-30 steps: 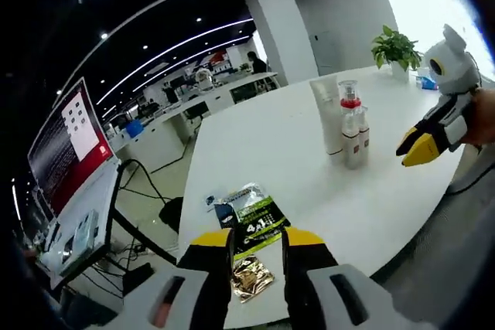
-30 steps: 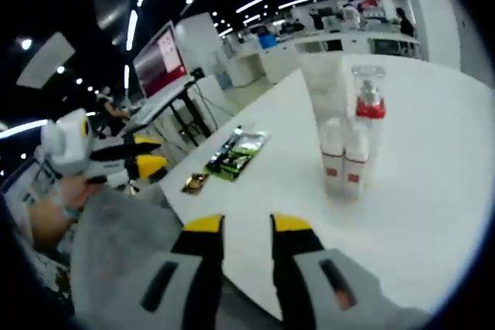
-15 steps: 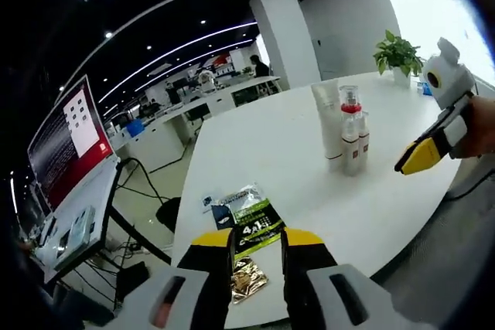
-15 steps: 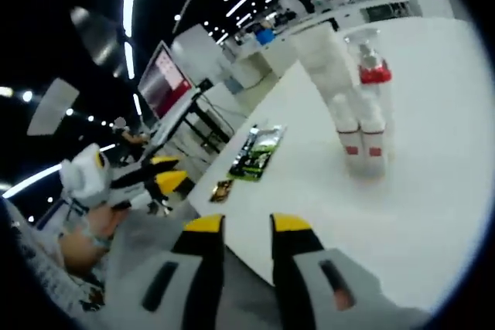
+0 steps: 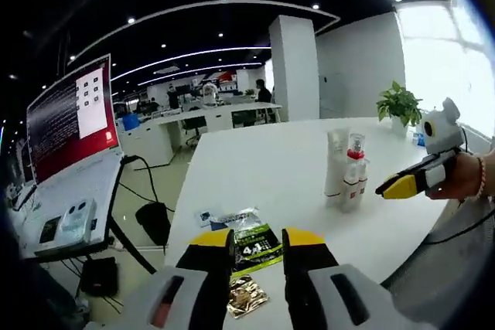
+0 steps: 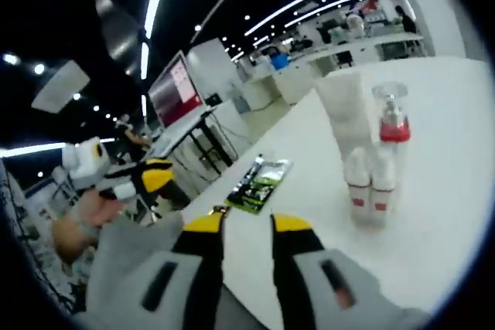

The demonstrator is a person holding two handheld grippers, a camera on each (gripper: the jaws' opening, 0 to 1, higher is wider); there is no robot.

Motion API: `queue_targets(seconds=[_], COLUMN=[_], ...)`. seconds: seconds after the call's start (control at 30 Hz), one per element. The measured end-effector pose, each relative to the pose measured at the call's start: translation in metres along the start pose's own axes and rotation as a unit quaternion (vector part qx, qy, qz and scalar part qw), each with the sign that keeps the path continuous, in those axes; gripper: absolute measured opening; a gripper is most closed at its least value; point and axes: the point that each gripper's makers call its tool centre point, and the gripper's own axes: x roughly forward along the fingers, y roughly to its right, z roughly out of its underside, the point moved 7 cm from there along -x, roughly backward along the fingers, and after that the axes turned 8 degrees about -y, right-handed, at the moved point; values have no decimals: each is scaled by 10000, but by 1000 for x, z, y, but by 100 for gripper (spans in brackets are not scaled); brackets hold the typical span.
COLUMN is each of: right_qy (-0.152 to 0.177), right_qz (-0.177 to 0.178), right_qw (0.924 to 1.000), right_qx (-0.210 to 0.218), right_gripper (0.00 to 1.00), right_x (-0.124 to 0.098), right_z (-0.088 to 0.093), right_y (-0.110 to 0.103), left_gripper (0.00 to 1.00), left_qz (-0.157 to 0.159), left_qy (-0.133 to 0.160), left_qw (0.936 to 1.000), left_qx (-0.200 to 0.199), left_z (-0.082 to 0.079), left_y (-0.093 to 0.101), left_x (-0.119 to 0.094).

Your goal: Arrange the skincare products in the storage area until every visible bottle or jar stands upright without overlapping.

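The left hand-held gripper [image 5: 257, 242] hung over the near edge of the white surface [image 5: 263, 164], its yellow-tipped jaws slightly parted and holding nothing. Just beyond them lay a green-and-black sachet [image 5: 254, 238], with a small gold packet [image 5: 246, 297] beside it at the edge.

The right hand-held gripper [image 6: 246, 226] likewise hovered with jaws slightly apart and empty, at the edge of the surface [image 6: 448, 90]; in the left gripper view it came in from the right [image 5: 393, 187], held by a hand [image 5: 462, 179].

Well apart from both, the skincare products stood upright in a tight cluster on the surface: a white tube [image 5: 336, 164], a clear pump bottle with a red collar [image 5: 355, 152] and two small white bottles with red bands [image 6: 368, 183], touching or nearly so.

A red-and-white monitor [image 5: 71, 117] stood at a neighbouring desk, a potted plant [image 5: 398, 103] at the surface's far side.
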Motion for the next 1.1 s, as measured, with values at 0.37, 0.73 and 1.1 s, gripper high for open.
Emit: queue_targets(seconds=[0.37,0.73,1.1], right_qy=[-328,-986,-1397], right_qz=[304,598,881], right_qw=[9979,9926,9860], right_qx=[-468,-392,-210], right_gripper=[23,25,27], right_x=[80,145,162], right_z=[-13,1,11], right_y=[-5,11,29], left_gripper=[24,24,23], left_qz=[403,523,545], left_qy=[-970,-1619,-2066], left_qw=[9928,9851,9753], left_qx=[-574,-269,-553], left_z=[31,39,50], left_y=[-41,-48,-51], left_x=[52,101,137])
